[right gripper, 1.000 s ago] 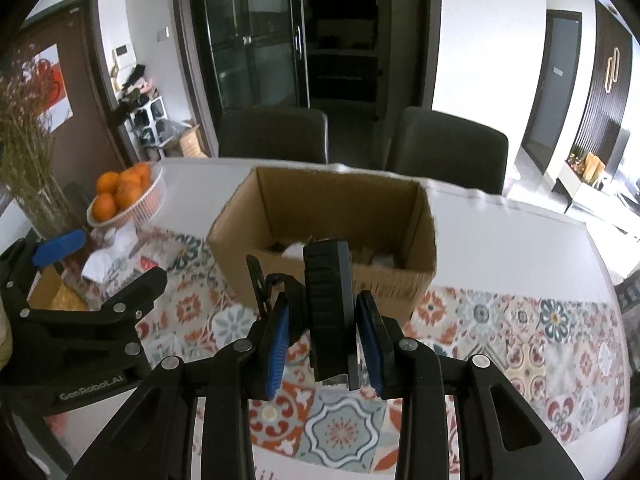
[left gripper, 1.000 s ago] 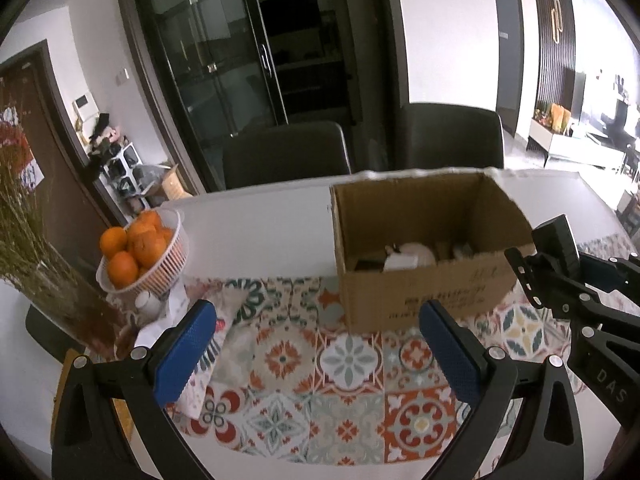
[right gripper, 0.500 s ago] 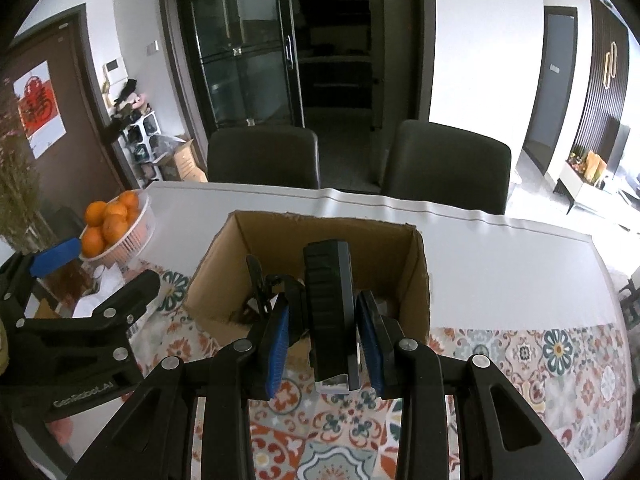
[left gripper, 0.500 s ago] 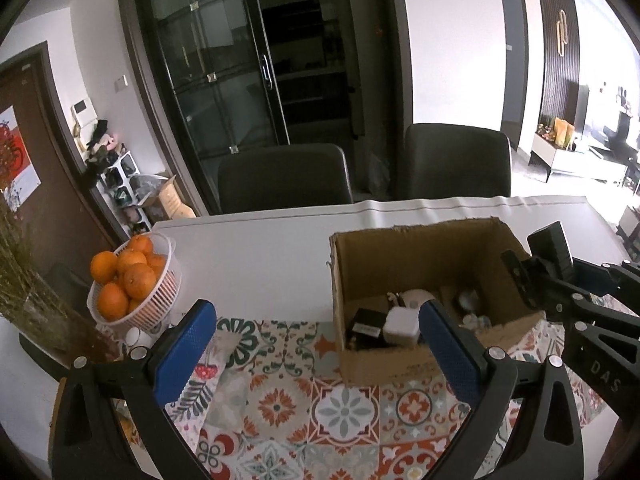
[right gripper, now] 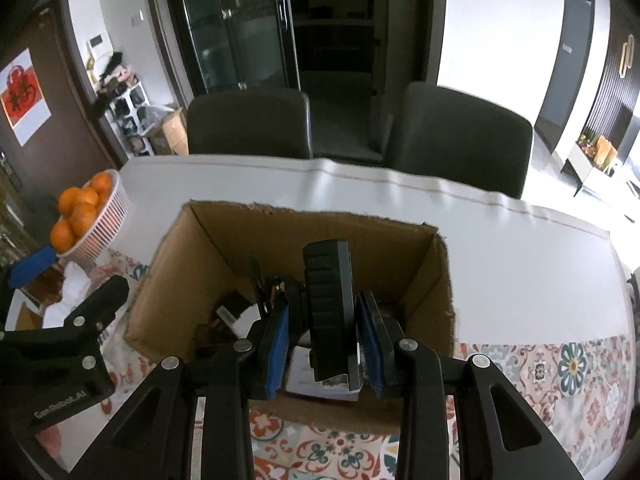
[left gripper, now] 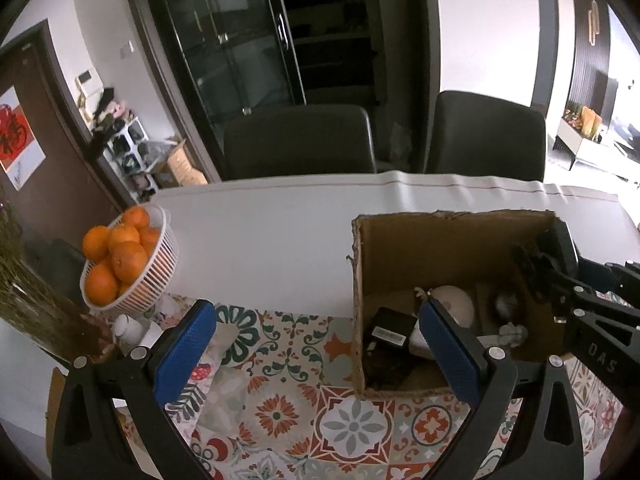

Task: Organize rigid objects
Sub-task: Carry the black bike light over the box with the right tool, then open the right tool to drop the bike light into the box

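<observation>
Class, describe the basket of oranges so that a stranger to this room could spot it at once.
Start at the white table and find the cardboard box on it. Look left of the box, to the table's left edge: the basket stands there. It is the only white ribbed container, heaped with oranges.

Open box top, crowded floor, clear far half of the surface

The cardboard box [right gripper: 192, 280] stands open at the top near the front edge of the surface [left gripper: 272, 232], and its four walls hem any entry from the side. Its floor is crowded: a black adapter [left gripper: 390, 330], a round white item [left gripper: 454, 304] and small pieces leave little bare cardboard. The right gripper [right gripper: 324, 320] with its black device [right gripper: 330, 304] fills the box mouth. Toward the left edge the basket of oranges [left gripper: 132, 264] blocks passage; the white stretch toward the far edge lies free.
</observation>
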`<state>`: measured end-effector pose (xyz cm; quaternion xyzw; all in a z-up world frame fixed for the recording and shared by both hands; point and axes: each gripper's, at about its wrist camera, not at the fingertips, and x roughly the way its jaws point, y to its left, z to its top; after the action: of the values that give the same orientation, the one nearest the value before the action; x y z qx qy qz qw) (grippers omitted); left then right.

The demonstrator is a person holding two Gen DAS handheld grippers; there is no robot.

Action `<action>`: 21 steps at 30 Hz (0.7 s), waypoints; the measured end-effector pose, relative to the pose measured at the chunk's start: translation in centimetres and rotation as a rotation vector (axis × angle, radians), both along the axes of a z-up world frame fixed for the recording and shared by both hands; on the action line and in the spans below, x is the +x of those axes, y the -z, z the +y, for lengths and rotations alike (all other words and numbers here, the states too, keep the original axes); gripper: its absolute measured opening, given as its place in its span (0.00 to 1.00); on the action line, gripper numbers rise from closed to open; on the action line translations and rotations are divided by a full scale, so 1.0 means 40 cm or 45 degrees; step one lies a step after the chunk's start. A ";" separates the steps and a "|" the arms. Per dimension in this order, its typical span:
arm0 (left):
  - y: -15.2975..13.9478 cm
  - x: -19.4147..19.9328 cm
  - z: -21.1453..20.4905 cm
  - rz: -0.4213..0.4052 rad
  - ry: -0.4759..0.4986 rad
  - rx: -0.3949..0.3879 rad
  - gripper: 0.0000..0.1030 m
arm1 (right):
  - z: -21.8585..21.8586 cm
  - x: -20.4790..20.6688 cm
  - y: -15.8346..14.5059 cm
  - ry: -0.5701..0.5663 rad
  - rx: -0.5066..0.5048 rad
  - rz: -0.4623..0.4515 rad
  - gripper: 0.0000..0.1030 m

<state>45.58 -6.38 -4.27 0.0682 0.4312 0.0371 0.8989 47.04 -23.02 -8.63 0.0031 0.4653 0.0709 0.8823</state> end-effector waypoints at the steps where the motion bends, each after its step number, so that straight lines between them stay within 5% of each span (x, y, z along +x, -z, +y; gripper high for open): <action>1: 0.010 0.008 0.001 0.016 -0.003 -0.006 1.00 | -0.001 0.006 0.011 0.000 0.002 0.013 0.33; 16: 0.063 0.019 -0.003 0.072 -0.017 0.028 1.00 | -0.021 0.038 0.097 0.067 -0.007 0.134 0.37; 21: 0.036 -0.024 -0.004 0.027 -0.007 0.039 1.00 | -0.034 -0.007 0.076 0.136 -0.021 0.095 0.58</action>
<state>44.61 -6.54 -5.70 0.0811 0.4402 0.0455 0.8930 46.76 -24.38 -11.66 0.0233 0.4976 0.0199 0.8669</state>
